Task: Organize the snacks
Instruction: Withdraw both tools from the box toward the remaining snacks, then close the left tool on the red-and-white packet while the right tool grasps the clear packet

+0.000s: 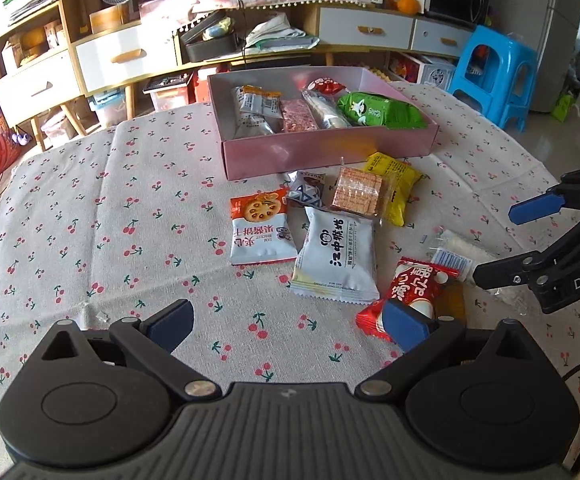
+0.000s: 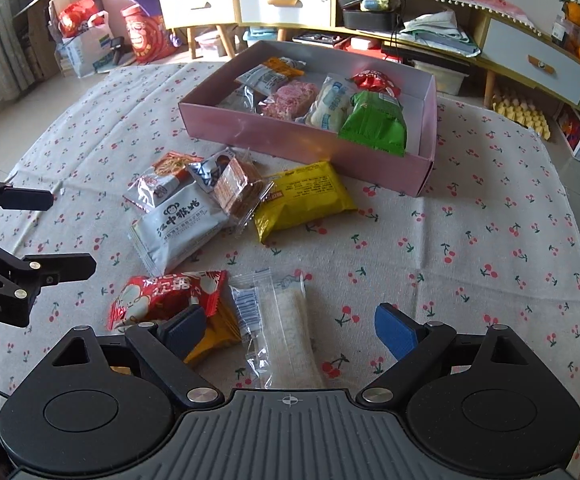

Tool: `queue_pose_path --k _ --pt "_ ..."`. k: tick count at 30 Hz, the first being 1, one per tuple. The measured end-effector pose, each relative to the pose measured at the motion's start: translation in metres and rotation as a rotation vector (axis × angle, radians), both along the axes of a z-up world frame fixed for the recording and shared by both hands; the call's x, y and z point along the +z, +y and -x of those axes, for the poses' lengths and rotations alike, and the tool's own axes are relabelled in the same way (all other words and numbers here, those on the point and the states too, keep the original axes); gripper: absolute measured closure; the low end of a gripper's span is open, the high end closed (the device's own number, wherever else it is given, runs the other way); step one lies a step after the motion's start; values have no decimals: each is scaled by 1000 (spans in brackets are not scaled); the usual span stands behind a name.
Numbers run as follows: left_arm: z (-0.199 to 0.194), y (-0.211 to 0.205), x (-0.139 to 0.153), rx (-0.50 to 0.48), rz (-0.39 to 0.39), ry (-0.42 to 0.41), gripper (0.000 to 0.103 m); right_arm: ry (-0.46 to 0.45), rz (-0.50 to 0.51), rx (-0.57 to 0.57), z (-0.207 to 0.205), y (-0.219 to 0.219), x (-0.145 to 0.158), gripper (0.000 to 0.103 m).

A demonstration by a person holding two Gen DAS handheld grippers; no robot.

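Note:
A pink box (image 1: 322,152) (image 2: 290,132) at the far side of the table holds several snack packets. Loose snacks lie in front of it: a white monkey-logo packet (image 1: 336,258) (image 2: 182,228), an orange-and-white biscuit packet (image 1: 260,226), a wafer stack (image 1: 356,191), a yellow packet (image 2: 304,200), a red packet (image 1: 410,292) (image 2: 166,296) and a clear rice-cracker bar (image 2: 286,332). My right gripper (image 2: 288,330) is open, its fingers on either side of the clear bar without touching it. My left gripper (image 1: 288,320) is open over bare cloth, its right pad beside the red packet.
The round table wears a cherry-print cloth (image 1: 90,208). Beyond it stand wooden cabinets with white drawers (image 1: 118,56), a blue plastic stool (image 1: 494,76) and red bags on the floor (image 2: 146,32). An orange packet (image 2: 214,340) lies under the red one.

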State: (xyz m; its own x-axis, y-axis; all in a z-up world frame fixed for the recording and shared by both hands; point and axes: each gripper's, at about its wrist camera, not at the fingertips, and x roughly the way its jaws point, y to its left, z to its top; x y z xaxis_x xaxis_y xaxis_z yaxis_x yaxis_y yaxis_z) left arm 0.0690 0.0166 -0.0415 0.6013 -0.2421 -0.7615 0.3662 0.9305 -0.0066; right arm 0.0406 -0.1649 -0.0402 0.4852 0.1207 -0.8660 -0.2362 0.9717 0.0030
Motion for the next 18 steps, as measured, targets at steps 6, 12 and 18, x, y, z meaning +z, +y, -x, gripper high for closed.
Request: queue_pose_path --k 6,12,18 --pt "5 -18 -5 -106 16 14 12 52 62 37 3 5 -14 10" --pt "1 -31 -8 -152 89 71 39 76 98 2 1 -3 -22 10" --pt "-9 -44 -14 -175 124 141 55 71 103 -8 0 -8 -25 10"
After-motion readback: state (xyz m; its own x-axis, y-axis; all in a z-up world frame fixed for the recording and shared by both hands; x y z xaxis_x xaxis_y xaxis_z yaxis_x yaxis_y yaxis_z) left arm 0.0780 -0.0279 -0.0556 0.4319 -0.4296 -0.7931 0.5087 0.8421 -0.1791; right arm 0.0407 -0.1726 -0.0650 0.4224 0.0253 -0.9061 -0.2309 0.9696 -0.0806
